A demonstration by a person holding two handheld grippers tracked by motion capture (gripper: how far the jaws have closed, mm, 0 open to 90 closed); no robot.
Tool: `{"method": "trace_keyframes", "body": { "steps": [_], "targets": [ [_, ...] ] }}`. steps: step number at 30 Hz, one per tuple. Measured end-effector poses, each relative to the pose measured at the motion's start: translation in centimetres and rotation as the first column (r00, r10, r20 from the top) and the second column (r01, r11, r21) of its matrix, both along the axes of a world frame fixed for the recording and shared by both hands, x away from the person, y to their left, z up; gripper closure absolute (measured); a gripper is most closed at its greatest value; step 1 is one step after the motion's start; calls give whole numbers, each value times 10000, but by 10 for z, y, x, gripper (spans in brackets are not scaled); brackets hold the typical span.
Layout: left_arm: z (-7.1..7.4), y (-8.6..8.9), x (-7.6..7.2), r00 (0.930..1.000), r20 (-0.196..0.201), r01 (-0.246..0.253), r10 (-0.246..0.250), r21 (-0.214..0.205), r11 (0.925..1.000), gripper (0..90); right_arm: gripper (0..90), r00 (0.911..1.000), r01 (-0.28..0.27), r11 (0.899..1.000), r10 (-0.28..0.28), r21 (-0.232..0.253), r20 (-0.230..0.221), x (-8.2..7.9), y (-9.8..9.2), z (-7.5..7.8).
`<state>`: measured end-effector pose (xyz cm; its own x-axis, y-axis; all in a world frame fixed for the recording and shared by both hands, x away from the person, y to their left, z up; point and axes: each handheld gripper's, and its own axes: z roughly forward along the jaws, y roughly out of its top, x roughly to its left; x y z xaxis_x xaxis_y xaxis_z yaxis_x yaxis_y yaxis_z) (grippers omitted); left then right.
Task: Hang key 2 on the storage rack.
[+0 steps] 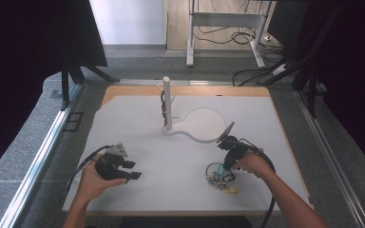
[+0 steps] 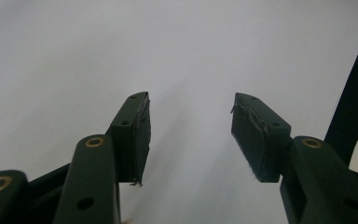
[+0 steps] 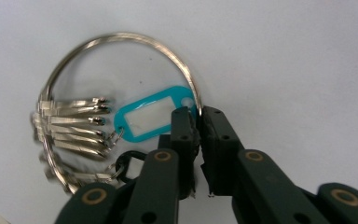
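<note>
Downward, right claw [image 3: 199, 114] pinches key ring [image 3: 121, 37].

Each gripper [image 1: 134, 170] is black, with gold screw rings, a black cable and bare forearms behind it.

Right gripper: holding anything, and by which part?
Yes. The right gripper is shut on the large key ring, its fingers pinching the wire of the loop beside the teal tag.
</note>
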<state>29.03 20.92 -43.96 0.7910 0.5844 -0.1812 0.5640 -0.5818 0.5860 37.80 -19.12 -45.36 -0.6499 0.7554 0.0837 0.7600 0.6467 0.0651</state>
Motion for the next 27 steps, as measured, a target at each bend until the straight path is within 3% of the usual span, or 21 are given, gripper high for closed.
{"method": "trace_keyframes", "body": {
  "steps": [5, 17, 27],
  "targets": [
    [-1, -1, 0, 10000, -16, -54, 54, -16, 10000, 475, 858, 9998, -197, 9997, 198, 155, -82, 0, -1, 4],
    [0, 1, 0, 10000, -21, -11, 11, 48, 10000, 474, 859, 9967, -756, 9960, 769, 483, -250, -2, -2, 33],
    [-1, 0, 0, 10000, -50, -26, 26, 46, 10000, 474, 857, 9935, -1057, 9919, 1084, 706, -355, -6, -2, 41]
  ]
}}
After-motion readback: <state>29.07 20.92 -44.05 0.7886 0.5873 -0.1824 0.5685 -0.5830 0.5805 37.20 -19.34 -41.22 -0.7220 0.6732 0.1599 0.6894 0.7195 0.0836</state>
